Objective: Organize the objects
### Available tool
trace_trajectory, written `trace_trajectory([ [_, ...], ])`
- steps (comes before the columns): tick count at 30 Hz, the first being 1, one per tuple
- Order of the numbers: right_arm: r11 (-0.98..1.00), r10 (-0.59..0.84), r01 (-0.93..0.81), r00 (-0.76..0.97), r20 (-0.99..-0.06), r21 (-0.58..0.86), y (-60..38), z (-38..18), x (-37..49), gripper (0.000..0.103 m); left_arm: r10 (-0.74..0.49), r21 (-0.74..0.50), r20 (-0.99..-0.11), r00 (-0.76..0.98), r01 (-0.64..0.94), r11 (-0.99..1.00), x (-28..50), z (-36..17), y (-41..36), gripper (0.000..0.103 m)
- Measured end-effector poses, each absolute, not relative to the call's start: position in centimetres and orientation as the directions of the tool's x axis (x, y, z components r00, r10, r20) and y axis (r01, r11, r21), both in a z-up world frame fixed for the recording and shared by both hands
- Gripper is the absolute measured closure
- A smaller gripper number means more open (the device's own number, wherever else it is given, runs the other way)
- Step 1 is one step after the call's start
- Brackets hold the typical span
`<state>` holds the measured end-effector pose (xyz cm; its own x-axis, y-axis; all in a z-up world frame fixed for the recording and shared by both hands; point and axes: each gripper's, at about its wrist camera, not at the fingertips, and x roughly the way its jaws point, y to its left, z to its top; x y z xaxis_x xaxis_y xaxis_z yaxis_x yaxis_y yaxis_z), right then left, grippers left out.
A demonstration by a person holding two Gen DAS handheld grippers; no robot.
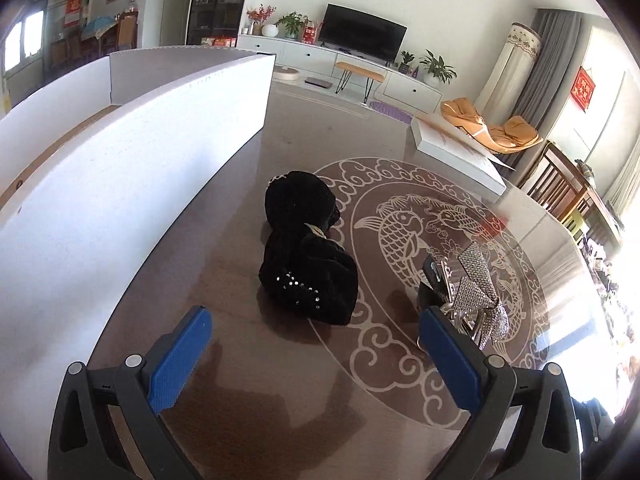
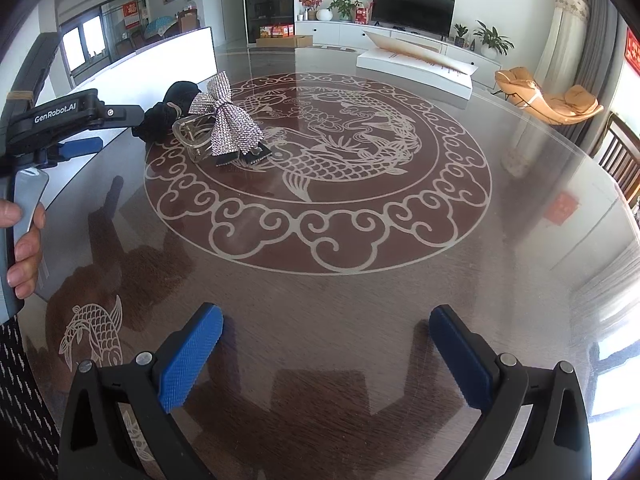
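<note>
A: The left claw (image 1: 316, 350) hangs spread and empty just short of the black velvet bundle (image 1: 306, 250); the right claw (image 2: 326, 354), likewise spread, holds nothing.

B: So it's the approach. The rhinestone bow (image 2: 226, 124) lies beside the bundle on the tabletop (image 2: 360, 300); the white box (image 1: 132, 152) is probably their destination.

Counts on the worktop (image 2: 360, 300)

One black cloth bundle (image 1: 306, 248), one sparkly bow (image 2: 226, 120), one clear buckle (image 2: 194, 138), one tall white box (image 1: 132, 184), one flat white box (image 2: 416, 68). Two grippers, left (image 1: 316, 336) and right (image 2: 326, 332), each with two blue fingers (image 2: 190, 360). One television (image 2: 412, 8), one orange lounge chair (image 2: 548, 98).
</note>
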<state>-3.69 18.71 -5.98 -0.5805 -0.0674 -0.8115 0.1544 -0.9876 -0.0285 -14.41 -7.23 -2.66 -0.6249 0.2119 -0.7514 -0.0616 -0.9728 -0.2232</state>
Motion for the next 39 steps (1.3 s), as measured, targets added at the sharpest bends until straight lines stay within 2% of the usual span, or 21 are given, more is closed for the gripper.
trace_trajectory([
  [4,-0.988,-0.060,0.152,-0.584,-0.810,-0.036,18.6,-5.9,-3.7,0.000,0.173,-0.160,-0.799,-0.576,-0.073,-0.984,-18.5,-4.0,-6.1,0.001],
  [5,-0.988,-0.058,0.151,-0.585,-0.809,-0.038,18.6,-5.9,-3.6,0.000,0.165,-0.143,-0.806,-0.569,-0.083,-0.986,-19.1,-4.4,-6.0,0.008],
  [6,-0.988,-0.057,0.151,-0.586,-0.808,-0.040,18.6,-5.9,-3.6,0.000,0.131,-0.097,-0.810,-0.571,-0.090,-0.991,-19.4,-4.6,-5.8,0.029],
  [7,-0.988,-0.055,0.150,-0.586,-0.808,-0.042,18.6,-5.9,-3.6,0.000,0.094,-0.035,-0.806,-0.585,-0.110,-0.993,-19.4,-4.5,-5.5,0.055],
  [8,-0.988,-0.055,0.151,-0.587,-0.808,-0.043,18.5,-5.9,-3.7,0.000,0.064,0.018,-0.802,-0.594,-0.130,-0.991,-19.3,-4.5,-5.3,0.061],
  [9,-0.987,-0.058,0.153,-0.585,-0.809,-0.039,18.6,-6.0,-3.7,0.000,0.074,0.021,-0.802,-0.593,-0.152,-0.988,-19.0,-4.3,-5.4,0.069],
  [14,-0.952,-0.260,0.287,-0.562,-0.786,0.110,17.8,-4.6,-5.4,0.000,0.108,-0.020,-0.807,-0.581,-0.156,-0.988,-15.5,-4.1,-7.3,0.071],
  [17,-0.923,-0.304,0.376,-0.584,-0.753,0.081,14.5,-2.2,-8.8,0.000,0.133,-0.055,-0.803,-0.581,-0.151,-0.987,-13.5,-4.1,-8.4,0.071],
  [23,-0.867,-0.276,0.496,-0.536,-0.798,-0.034,8.0,-3.0,-16.7,0.001,0.172,-0.108,-0.797,-0.579,-0.144,-0.984,-11.6,-4.2,-9.6,0.071],
  [24,-0.862,-0.287,0.507,-0.506,-0.814,-0.011,7.7,-3.4,-17.5,0.017,0.177,-0.116,-0.796,-0.579,-0.142,-0.983,-11.5,-4.2,-9.8,0.071],
  [25,-0.866,-0.288,0.500,-0.469,-0.835,0.018,7.6,-3.9,-18.4,0.051,0.185,-0.125,-0.791,-0.583,-0.142,-0.982,-11.3,-4.0,-10.1,0.071],
  [27,-0.885,-0.295,0.462,-0.458,-0.839,0.059,8.1,-3.7,-18.9,0.052,0.192,-0.133,-0.777,-0.599,-0.142,-0.981,-11.0,-3.6,-10.1,0.071],
  [32,-0.893,-0.276,0.448,-0.470,-0.838,0.043,8.8,-1.5,-17.4,0.052,0.233,-0.160,-0.747,-0.622,-0.172,-0.972,-10.2,-1.8,-9.5,0.071],
  [39,-0.871,-0.367,0.484,-0.531,-0.764,0.082,6.9,5.3,-16.3,0.053,0.344,-0.291,-0.617,-0.708,-0.201,-0.936,-8.7,5.9,-12.4,0.071],
])
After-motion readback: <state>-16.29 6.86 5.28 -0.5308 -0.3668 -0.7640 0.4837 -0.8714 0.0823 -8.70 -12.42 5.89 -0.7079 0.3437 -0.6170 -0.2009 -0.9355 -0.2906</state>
